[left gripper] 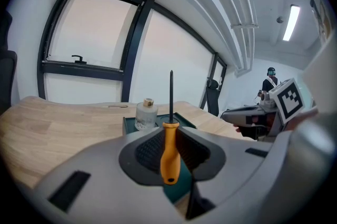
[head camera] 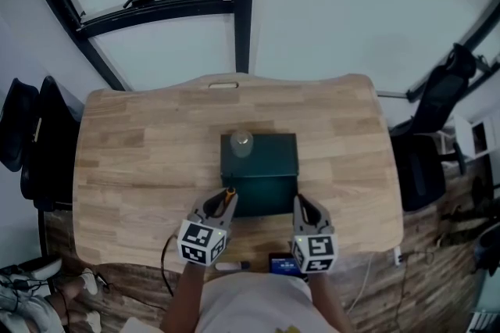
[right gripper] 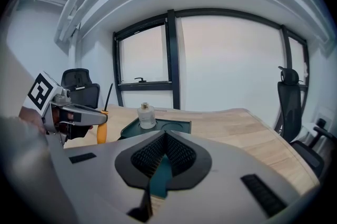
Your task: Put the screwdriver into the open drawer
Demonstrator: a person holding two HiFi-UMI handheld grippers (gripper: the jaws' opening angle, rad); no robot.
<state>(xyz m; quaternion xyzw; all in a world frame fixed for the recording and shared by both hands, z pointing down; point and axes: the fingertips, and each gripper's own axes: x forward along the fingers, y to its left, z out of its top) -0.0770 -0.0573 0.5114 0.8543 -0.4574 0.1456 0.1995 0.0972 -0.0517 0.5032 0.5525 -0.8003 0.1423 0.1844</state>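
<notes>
Jaws of the left gripper (left gripper: 171,131) clamp the screwdriver (left gripper: 169,160) upright, just in front of the green box (head camera: 262,155). The right gripper (right gripper: 166,139) has its jaws closed on nothing. Pickup looks done; placing it in the drawer (head camera: 264,195) remains.

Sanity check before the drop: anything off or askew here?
Nothing spilled or damaged. Only oddity: the screwdriver stands upright in the left tool, tip up, gripped by its orange handle. The bottle sits upright on the green box.

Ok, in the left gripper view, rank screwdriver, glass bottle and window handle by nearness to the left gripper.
1. Screwdriver, clamped between the jaws, upright.
2. Glass bottle, ahead, on the green box.
3. Window handle, far left, on the frame.
</notes>
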